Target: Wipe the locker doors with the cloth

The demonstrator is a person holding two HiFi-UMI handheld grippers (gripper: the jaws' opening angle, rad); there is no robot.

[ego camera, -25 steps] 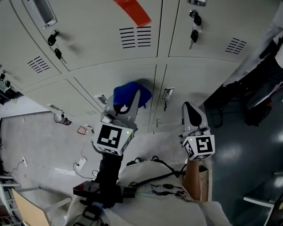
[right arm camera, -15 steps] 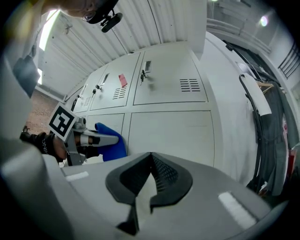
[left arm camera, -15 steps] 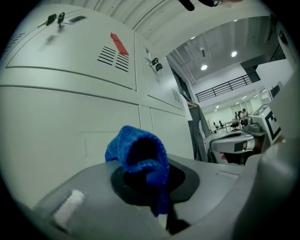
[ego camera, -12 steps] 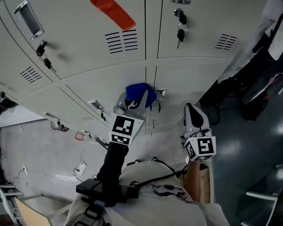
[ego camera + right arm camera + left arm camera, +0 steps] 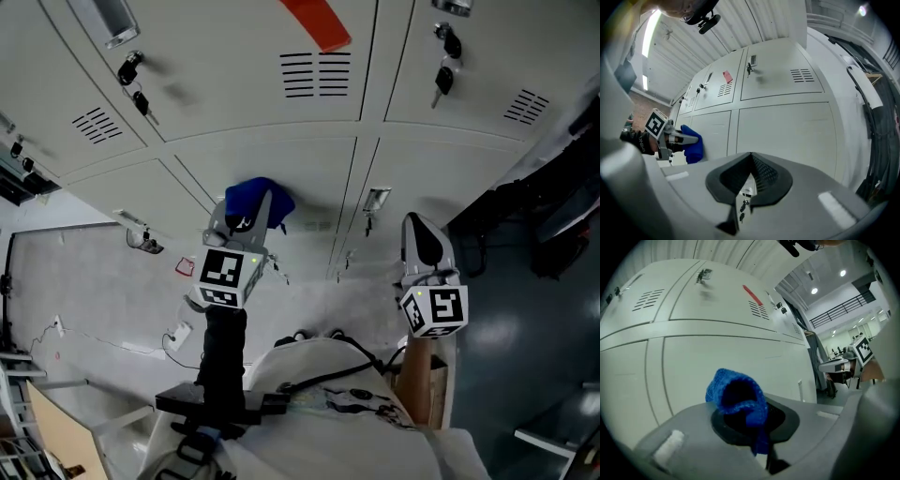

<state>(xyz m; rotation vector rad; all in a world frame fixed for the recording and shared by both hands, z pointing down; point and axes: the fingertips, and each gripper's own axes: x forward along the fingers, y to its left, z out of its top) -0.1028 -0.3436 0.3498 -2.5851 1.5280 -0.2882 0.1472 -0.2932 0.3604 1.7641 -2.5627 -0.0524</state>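
A blue cloth (image 5: 253, 201) is bunched in the jaws of my left gripper (image 5: 246, 217), which is shut on it and presses it against a lower grey locker door (image 5: 314, 183). In the left gripper view the cloth (image 5: 736, 392) bulges out between the jaws of that gripper (image 5: 746, 414), right in front of the door (image 5: 717, 348). My right gripper (image 5: 417, 234) hovers near the neighbouring lower door, jaws shut and holding nothing. The right gripper view shows those shut jaws (image 5: 749, 176) and, at the left, the left gripper with the cloth (image 5: 693, 143).
Upper doors carry keys in their locks (image 5: 443, 58) (image 5: 131, 70) and a red strip (image 5: 317, 21). A latch (image 5: 375, 199) sits on the lower door to the right of the cloth. Dark bags (image 5: 553, 216) hang at the right; a cardboard box (image 5: 420, 375) stands on the floor.
The left gripper carried the cloth right, up to the seam by the latch, then back left across the lower door. The right gripper has hardly moved.
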